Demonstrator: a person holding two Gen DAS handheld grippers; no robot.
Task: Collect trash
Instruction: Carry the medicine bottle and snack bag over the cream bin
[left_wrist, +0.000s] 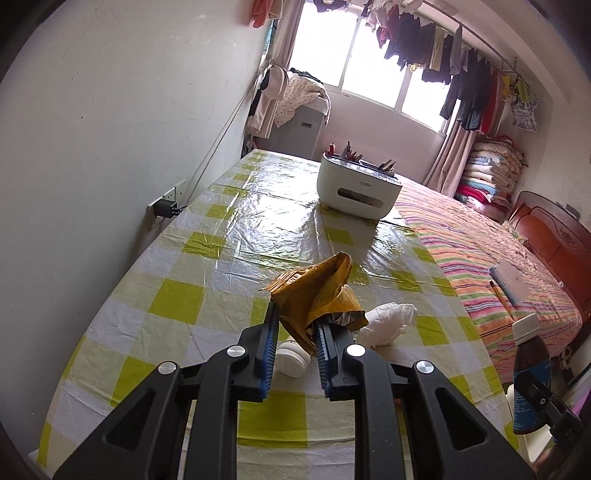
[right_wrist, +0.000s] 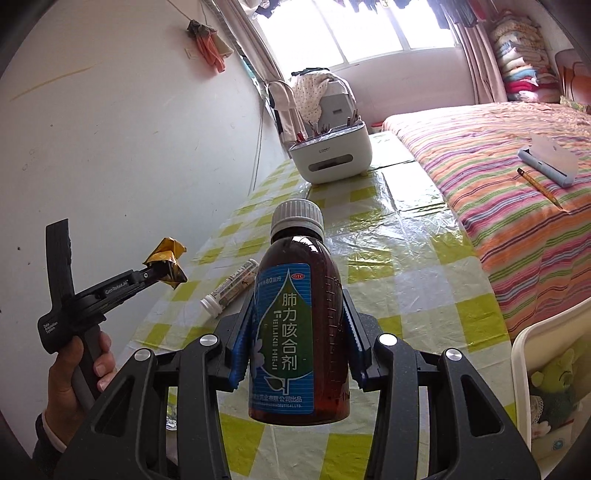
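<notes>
Both grippers loaded, trash lifted off the checked table.

Right gripper (right_wrist: 299, 354) is clamped on the brown syrup bottle (right_wrist: 299, 332), near right; the left gripper (left_wrist: 295, 332) pinches the crumpled yellow wrapper (left_wrist: 317, 288). That thin hold could slip, dropping it beside the white tube (right_wrist: 229, 288) and tissue wad (left_wrist: 388, 321).

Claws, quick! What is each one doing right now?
Left claw: closed on the crumpled yellow wrapper, lifted off the table.
Right claw: closed on the brown medicine bottle, held upright.
</notes>
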